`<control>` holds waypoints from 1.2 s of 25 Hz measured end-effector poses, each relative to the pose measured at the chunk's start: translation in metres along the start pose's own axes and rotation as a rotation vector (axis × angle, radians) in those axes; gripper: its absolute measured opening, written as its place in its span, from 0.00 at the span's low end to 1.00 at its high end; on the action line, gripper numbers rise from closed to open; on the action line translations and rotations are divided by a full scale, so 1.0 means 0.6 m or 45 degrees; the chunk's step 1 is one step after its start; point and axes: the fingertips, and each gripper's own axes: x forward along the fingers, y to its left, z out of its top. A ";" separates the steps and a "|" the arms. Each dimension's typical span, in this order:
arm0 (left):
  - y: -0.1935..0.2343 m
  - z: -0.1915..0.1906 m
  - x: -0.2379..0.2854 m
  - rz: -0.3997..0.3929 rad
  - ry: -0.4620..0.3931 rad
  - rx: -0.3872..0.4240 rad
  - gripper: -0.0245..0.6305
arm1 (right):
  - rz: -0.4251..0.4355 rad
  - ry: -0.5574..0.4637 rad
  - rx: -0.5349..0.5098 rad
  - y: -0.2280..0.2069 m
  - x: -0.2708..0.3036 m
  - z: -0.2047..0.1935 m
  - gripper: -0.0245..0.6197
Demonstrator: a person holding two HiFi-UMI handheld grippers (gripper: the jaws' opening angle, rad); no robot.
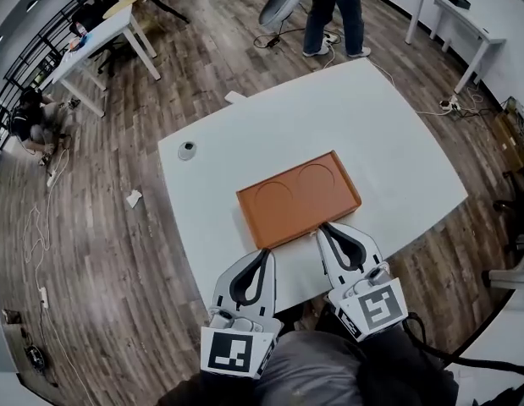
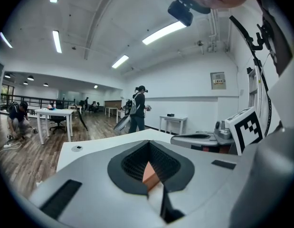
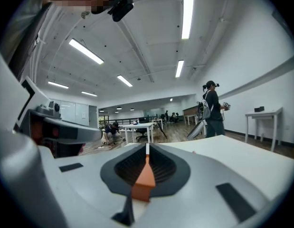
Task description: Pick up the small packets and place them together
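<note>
Floor: brown wood planks.
Walls: white.
Ceiling: long strip lights.
Furniture: white desks beyond my white table.
Railing: black, far left.

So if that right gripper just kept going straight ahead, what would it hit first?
Most likely the orange tray: the right gripper, shut and empty, points at its near edge across the white table. Height is hard to judge, so it might skim over the rim.

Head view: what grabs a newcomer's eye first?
The empty orange tray with two round recesses, lying at the middle of the white table. The left gripper and right gripper, both shut, point at its near edge.
</note>
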 end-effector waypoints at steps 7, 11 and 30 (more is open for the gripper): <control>-0.007 -0.084 0.000 0.038 -0.009 0.005 0.04 | -0.033 0.139 -0.101 0.002 -0.009 -0.148 0.15; -0.006 -0.109 0.000 0.042 0.012 -0.005 0.04 | -0.072 0.235 -0.125 -0.006 -0.003 -0.190 0.17; 0.043 -0.109 0.034 -0.040 0.088 -0.092 0.04 | -0.156 0.644 -0.102 -0.028 0.055 -0.246 0.21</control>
